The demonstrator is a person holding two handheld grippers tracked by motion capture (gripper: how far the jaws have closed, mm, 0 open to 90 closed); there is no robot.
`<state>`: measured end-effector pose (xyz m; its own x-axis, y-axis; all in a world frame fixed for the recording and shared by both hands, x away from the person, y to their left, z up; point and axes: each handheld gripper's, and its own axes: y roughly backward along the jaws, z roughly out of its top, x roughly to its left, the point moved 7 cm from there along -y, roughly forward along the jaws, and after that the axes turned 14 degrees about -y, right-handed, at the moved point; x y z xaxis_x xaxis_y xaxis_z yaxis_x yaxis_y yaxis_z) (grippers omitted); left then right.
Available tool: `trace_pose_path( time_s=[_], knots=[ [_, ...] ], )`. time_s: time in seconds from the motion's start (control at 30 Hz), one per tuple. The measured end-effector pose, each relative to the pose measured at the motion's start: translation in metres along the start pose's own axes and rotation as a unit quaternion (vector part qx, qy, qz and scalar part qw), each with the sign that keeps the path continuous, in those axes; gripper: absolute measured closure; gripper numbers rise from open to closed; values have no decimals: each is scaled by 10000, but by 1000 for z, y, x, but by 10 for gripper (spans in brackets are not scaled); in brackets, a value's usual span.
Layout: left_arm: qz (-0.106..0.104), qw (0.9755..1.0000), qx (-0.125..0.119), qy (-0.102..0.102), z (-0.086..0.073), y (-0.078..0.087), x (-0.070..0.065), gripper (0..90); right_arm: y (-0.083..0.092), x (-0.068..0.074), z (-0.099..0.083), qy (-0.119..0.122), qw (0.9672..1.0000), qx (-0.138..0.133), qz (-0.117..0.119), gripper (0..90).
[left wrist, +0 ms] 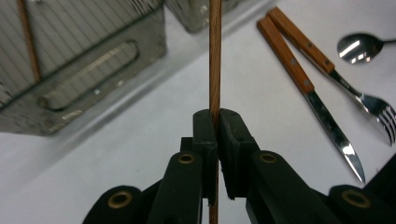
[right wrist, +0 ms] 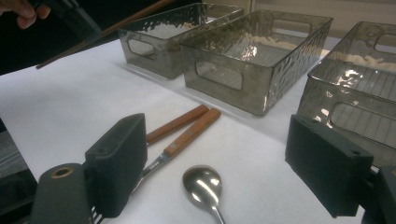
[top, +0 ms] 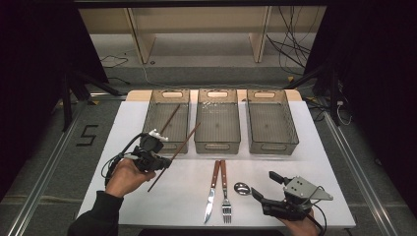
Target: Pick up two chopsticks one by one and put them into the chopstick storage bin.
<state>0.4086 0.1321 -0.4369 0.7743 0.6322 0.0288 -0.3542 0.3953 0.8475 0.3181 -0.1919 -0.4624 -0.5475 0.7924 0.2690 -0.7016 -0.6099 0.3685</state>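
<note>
My left gripper (top: 162, 162) (left wrist: 217, 123) is shut on a brown chopstick (top: 177, 152) (left wrist: 215, 56), lifted off the white table (top: 128, 128) in front of the left bin (top: 168, 93). The stick slants up toward the bins and also shows in the right gripper view as the chopstick (right wrist: 107, 32). A second chopstick (top: 170, 118) (left wrist: 28, 42) lies inside the left bin. My right gripper (top: 264, 187) (right wrist: 224, 158) rests open near the table's front right, with the spoon (top: 242, 188) (right wrist: 203, 184) just ahead of its jaws and nothing between them.
A wooden-handled knife (top: 211, 189) (left wrist: 303, 79) and fork (top: 225, 189) (left wrist: 322, 56) lie side by side at the front middle. The middle bin (top: 217, 93) and right bin (top: 265, 93) stand in a row with the left one. Cables trail on the floor behind.
</note>
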Motion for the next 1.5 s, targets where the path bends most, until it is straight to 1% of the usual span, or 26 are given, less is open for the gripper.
trace_pose_path(
  time_s=[0.1, 0.2, 0.37, 0.47, 0.53, 0.63, 0.7, 0.73, 0.77, 0.8, 0.87, 0.97, 1.1, 1.17, 1.4, 1.5],
  knots=[
    [113, 9997, -200, 120, 8, 4, 12, 852, 0, 0, 0, -1, 10000, 15, -7, 215],
    [181, 9992, -292, 184, 15, 7, 24, 852, 0, 0, 0, -14, 10000, 13, -5, 215],
    [295, 9986, -328, 295, 24, 8, 44, 852, 0, -1, 0, -17, 10000, 7, 3, 215],
    [326, 9985, -289, 329, 29, 6, 52, 852, 0, -1, 0, -23, 10000, 2, 12, 215],
    [375, 9983, -299, 334, 33, 6, 58, 852, 0, -1, 0, -23, 10000, 10, 11, 215],
    [390, 9981, -298, 366, 40, 7, 67, 852, 0, -1, 0, -26, 10000, 9, 11, 215],
    [429, 9978, -345, 371, 46, 8, 73, 852, 0, -1, 0, -27, 10000, 8, 8, 215],
    [451, 9973, -416, 391, 50, 9, 76, 852, 0, -1, 0, -29, 10000, 7, 8, 215],
    [447, 9970, -483, 412, 53, 9, 79, 852, 0, -1, 0, -29, 10000, 3, 13, 215],
    [438, 9970, -497, 389, 56, 9, 83, 852, 0, -2, 0, -31, 10000, 7, 8, 215],
    [473, 9961, -589, 454, 61, 8, 90, 852, 0, -2, 0, -26, 10000, 5, 8, 215],
    [507, 9949, -663, 559, 66, 6, 101, 851, 0, -2, 0, -36, 10000, 2, 13, 215],
    [617, 9937, -694, 631, 69, 3, 114, 851, 0, -2, 0, -43, 10000, -2, 25, 215],
    [638, 9935, -675, 655, 70, 1, 119, 851, 0, -2, 0, -40, 10000, 6, 23, 215],
    [804, 9936, -561, 565, 74, -8, 132, 851, 0, -2, 0, -44, 10000, 0, 34, 215],
    [853, 9929, -516, 650, 71, -15, 138, 851, 1, -1, 0, -39, 10000, -13, 63, 214]
  ],
)
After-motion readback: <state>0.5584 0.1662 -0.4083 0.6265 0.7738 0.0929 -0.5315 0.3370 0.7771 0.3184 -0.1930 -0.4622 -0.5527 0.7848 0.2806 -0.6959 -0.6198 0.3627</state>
